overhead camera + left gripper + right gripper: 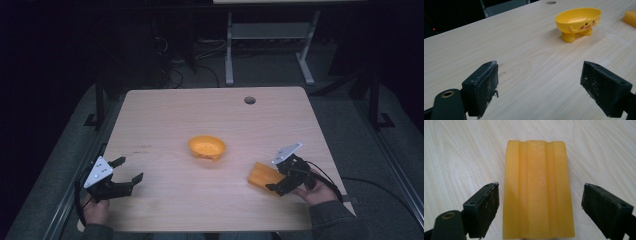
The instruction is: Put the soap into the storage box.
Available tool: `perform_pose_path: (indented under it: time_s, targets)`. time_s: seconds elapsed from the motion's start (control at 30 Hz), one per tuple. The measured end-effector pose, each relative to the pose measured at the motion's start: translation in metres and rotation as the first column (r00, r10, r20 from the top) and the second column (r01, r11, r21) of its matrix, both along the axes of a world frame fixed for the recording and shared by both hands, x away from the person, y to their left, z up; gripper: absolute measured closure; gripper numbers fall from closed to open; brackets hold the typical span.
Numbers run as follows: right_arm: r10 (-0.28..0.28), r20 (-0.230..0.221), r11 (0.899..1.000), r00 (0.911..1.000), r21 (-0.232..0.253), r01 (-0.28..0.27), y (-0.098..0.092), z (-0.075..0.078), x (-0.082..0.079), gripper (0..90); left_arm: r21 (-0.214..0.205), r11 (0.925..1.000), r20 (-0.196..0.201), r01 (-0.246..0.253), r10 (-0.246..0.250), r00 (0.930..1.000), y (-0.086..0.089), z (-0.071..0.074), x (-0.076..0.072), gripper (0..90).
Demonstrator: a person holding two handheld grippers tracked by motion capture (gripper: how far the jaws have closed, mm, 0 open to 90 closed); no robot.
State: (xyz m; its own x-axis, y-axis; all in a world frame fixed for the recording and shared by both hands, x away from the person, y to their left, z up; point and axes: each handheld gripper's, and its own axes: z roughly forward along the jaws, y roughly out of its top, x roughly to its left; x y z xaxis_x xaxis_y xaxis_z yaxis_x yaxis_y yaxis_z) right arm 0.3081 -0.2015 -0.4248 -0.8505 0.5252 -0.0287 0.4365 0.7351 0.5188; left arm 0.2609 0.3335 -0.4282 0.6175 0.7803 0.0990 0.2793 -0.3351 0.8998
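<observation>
The right hand-held gripper is wide open around the yellow block (maybe soap), not touching; the left hand-held gripper is open too.

A yellow bar of soap lies flat on the light wooden table, and it has long ridges running down its top. The right gripper is wide open, with one black jaw on each side of the soap, near its lower end. Neither jaw touches the soap; the jaw on the left of the soap sits just beside it, and the one on the right has a bit more bare table showing in between.
</observation>
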Motion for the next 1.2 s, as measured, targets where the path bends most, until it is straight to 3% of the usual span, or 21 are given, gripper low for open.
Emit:
perform_pose_path:
  time_s: [0.17, 0.6, 1.2]
  targets:
    - [0.014, -0.007, 1.000, 0.9999, -0.015, -0.014, 0.006, -0.002, 0.005, 14.0, -0.003, 1.0000, -0.003, -0.002, 0.002, 1.0000, 0.000, 0.000, 0.000, 13.9]
    - [0.020, -0.077, 0.998, 0.9968, -0.061, -0.025, 0.020, -0.016, 0.017, 14.2, -0.006, 1.0000, -0.001, 0.000, 0.000, 1.0000, 0.000, 0.000, 0.000, 13.9]
    - [0.038, -0.092, 0.991, 0.9950, -0.126, -0.050, 0.030, -0.026, 0.020, 18.9, -0.007, 1.0000, -0.001, 0.000, 0.000, 1.0000, 0.000, 0.001, 0.000, 13.9]
